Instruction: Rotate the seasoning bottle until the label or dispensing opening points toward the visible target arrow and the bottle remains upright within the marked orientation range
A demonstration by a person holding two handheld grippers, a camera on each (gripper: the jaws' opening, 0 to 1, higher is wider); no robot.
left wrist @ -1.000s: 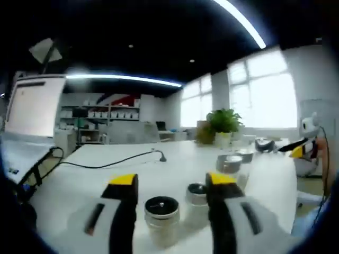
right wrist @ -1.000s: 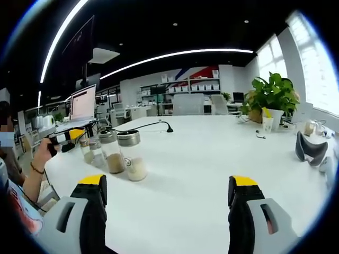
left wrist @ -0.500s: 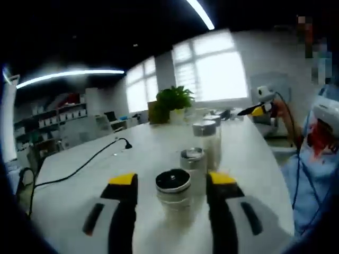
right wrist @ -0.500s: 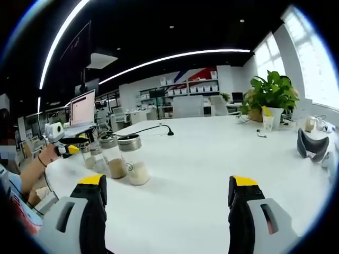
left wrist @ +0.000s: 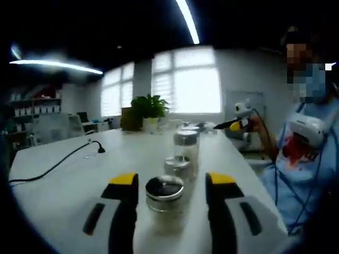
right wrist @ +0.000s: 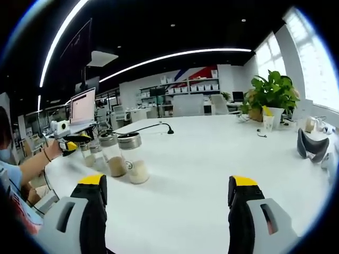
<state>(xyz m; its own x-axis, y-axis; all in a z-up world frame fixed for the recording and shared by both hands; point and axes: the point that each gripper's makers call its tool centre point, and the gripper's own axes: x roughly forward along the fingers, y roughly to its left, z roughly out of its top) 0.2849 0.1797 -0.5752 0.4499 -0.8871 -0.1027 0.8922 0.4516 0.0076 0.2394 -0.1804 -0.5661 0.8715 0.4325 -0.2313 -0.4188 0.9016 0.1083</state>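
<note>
Left gripper view is blurred: no label or arrow can be made out. The left gripper [left wrist: 170,190] has its jaws wide around the nearest seasoning bottle [left wrist: 164,202], contact unclear; two more bottles line up toward 12 o'clock. Its view has swung toward the window since earlier. The right gripper [right wrist: 168,193] stays open, empty, over the bench [right wrist: 212,159]; bottles at 10 o'clock

Long white table [right wrist: 212,153] sitting in an open office; ceiling light strips [right wrist: 175,54] glowing. Windows [left wrist: 185,84] shining behind potted plant [right wrist: 271,92]; shelves [right wrist: 183,90] lining far wall.
</note>
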